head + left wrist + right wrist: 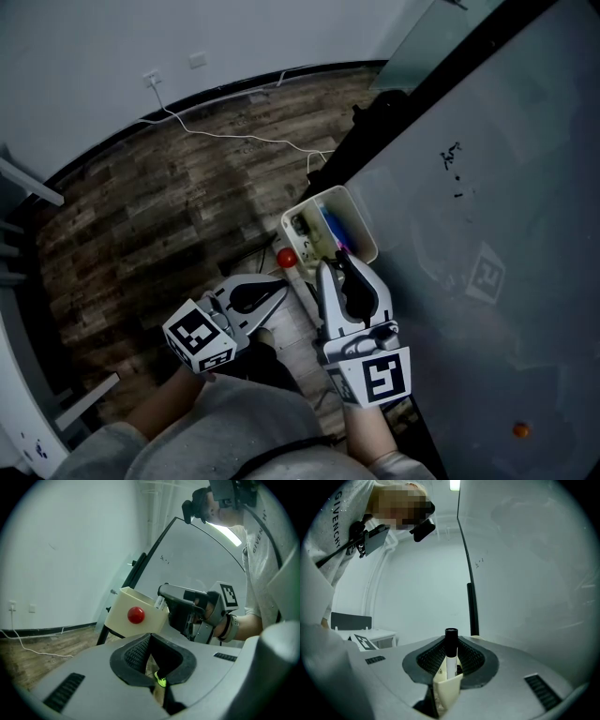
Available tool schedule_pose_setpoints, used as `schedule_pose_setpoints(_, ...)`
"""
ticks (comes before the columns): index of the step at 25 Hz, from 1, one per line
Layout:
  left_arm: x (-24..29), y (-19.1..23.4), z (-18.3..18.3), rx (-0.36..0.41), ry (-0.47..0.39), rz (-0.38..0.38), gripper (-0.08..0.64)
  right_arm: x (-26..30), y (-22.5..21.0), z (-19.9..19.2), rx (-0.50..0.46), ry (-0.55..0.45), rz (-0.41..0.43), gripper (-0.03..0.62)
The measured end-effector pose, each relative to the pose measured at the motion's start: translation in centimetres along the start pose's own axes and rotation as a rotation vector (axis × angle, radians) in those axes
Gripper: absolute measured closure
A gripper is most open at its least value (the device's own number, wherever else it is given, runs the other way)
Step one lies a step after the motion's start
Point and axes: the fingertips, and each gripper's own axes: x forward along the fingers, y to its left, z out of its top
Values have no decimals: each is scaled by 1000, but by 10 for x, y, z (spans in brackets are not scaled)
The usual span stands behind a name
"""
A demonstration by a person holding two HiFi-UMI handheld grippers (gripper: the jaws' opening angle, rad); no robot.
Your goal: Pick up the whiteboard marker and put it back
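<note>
**marker in holder, right claw open around it**

dark plank floor, pale wall, a grey whiteboard on a stand. a cream holder box hangs at the board's edge, with a red magnet on its side. the whiteboard marker stands upright in that box, black cap up. my right claw is level, its jaws apart on either side of the marker, pads not seen pressing it. my left claw is slightly open and empty, near the box.

judgement: the marker sits in its place and nothing is lifted. i cannot tell whether the lift is yet to come or the return is finished.

legible print: "givench…" on my shirt. the board scribbles and marker label are unreadable.
</note>
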Motion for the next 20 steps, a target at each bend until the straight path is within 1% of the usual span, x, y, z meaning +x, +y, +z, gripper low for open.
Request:
schedule_pose_setpoints(4,-3,-1,-3,-6,3,3,545,0,0,2,-2,-18,-17,505)
schedule_pose_setpoints(7,-4,-1,-5,-11,2,6,545,1,-4,1,-18,-22,-48,505)
schedule_pose_setpoints(10,-4,-1,-6,-17,-2,6,545,-2,-3,-1,-20,-22,-54,505)
schedule_pose_setpoints(13,-6,-3,-6,-17,-7,6,545,-6,-1,-5,-49,-4,-63,505)
schedule_pose_setpoints(17,-6,-5,-6,-14,-11,6,545,-10,7,-2,-79,-24,-54,505)
schedule_pose_setpoints(20,-6,-5,-5,-12,-13,9,545,-13,9,-4,-114,-20,-69,505)
